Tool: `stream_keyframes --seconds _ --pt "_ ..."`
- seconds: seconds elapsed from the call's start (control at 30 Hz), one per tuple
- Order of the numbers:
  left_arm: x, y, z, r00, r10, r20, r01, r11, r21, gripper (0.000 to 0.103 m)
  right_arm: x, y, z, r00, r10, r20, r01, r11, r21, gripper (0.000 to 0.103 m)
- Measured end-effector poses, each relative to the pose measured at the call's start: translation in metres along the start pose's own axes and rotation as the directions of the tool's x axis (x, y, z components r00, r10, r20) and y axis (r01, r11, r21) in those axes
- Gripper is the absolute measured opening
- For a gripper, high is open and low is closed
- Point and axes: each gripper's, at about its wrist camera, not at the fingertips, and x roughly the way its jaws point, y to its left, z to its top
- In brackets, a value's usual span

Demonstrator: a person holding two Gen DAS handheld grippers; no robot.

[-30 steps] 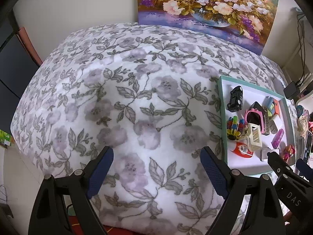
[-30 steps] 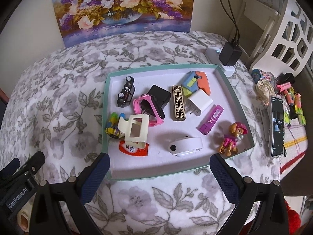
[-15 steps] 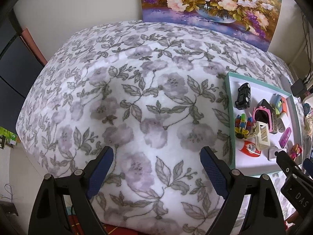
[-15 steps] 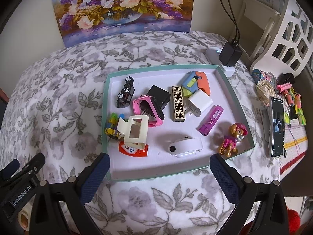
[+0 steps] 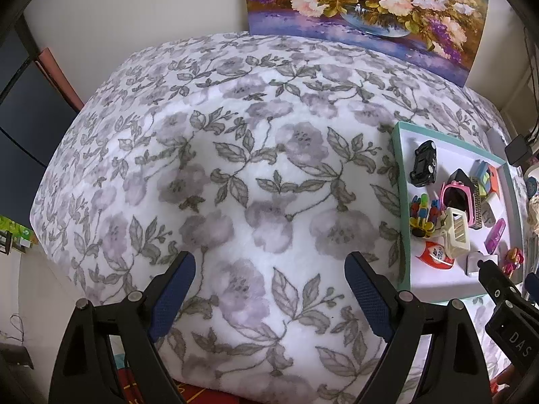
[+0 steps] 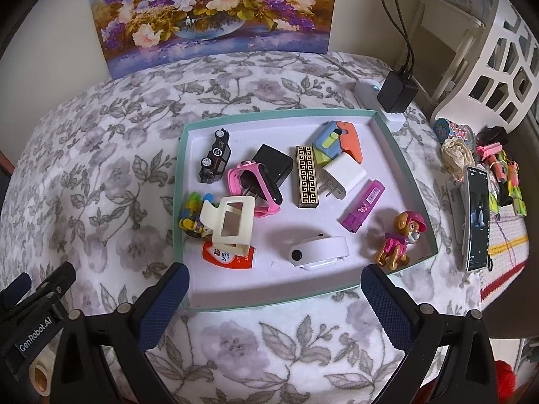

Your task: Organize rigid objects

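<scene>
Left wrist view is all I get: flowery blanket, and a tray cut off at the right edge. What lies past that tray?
Observer: A phone lies on the blanket just right of the tray, with a clutter of small bright items beyond it.
Operator: And the other tool, is it carrying anything?
Observer: No. The right tool is open and empty, at the tray's near edge, close to a white gadget that lies in the tray.
</scene>
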Motion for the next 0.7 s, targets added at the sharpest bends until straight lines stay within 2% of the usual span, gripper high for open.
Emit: stream_keyframes --seconds 0.7 --pt "0.0036 -0.0012 -0.0008 1.0 0.004 -0.021 -0.004 1.0 0.006 0.091 0.0034 0.0012 -0.0006 1.0 -0.01 -0.015 0.01 1.0 -0.005 0.103"
